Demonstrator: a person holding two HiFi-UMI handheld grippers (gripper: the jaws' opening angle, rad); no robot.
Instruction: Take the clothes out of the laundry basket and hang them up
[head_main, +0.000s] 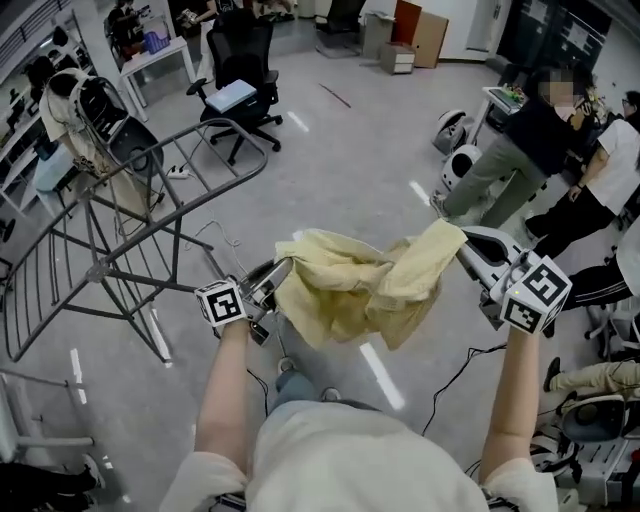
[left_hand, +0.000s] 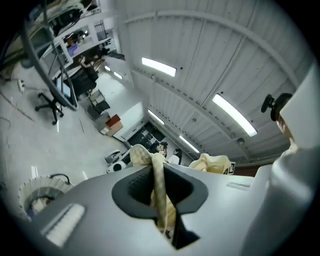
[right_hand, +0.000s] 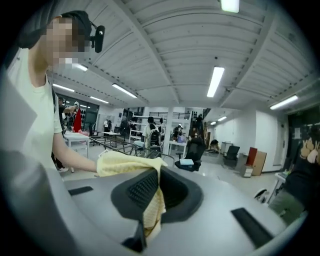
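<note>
Right now the left gripper (head_main: 283, 272) is pinching one edge of a yellow garment (head_main: 345, 295), its jaws nearly together on a strip of the fabric running between them. The right gripper (head_main: 465, 247) is clamping the opposite edge tightly, and the garment is hanging bunched in the air between the two, above the floor. A grey drying rack (head_main: 120, 240) is standing near the left gripper, on its left.
</note>
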